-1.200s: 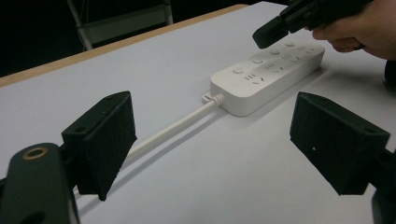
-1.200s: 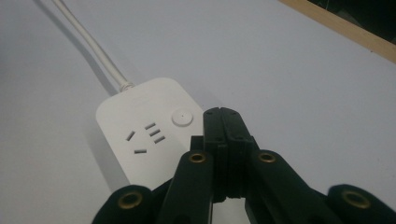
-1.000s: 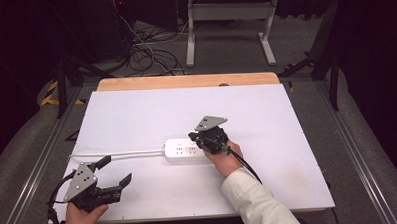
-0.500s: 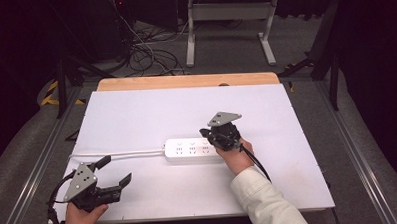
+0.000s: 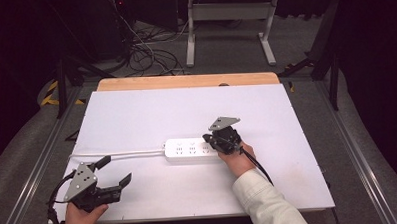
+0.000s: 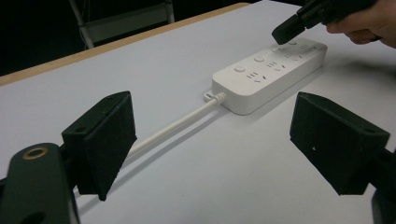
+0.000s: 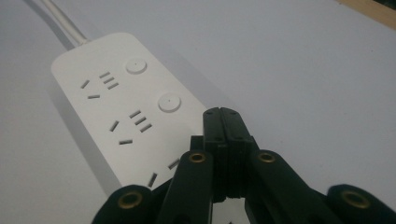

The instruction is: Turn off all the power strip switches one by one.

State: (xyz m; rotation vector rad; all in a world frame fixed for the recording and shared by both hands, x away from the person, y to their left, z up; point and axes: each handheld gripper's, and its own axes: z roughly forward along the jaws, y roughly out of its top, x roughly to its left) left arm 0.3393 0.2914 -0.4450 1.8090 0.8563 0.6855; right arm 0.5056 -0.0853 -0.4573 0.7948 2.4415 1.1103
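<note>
A white power strip (image 5: pixel 190 150) lies flat on the white table (image 5: pixel 186 112), and its white cord (image 5: pixel 118 155) runs off to the left. It has round buttons (image 7: pixel 169 101) beside its sockets. My right gripper (image 5: pixel 209 139) is shut with nothing in it, its tip (image 7: pixel 223 115) just above the strip's right end. From the left gripper view the same tip (image 6: pixel 289 30) hangs over that far end of the strip (image 6: pixel 268 74). My left gripper (image 5: pixel 116 171) rests near the front left corner, open and empty, its pads (image 6: pixel 105 140) wide apart and pointing toward the strip.
A wooden strip (image 5: pixel 188 81) borders the table's far edge. Beyond it are tangled cables (image 5: pixel 149 48) on the floor and a metal stand (image 5: pixel 228 26). Metal rails (image 5: pixel 358 171) run along both sides of the table.
My right gripper has shifted to the right along the power strip, from about its middle to its right end, and dipped slightly. The left gripper has stayed put.
</note>
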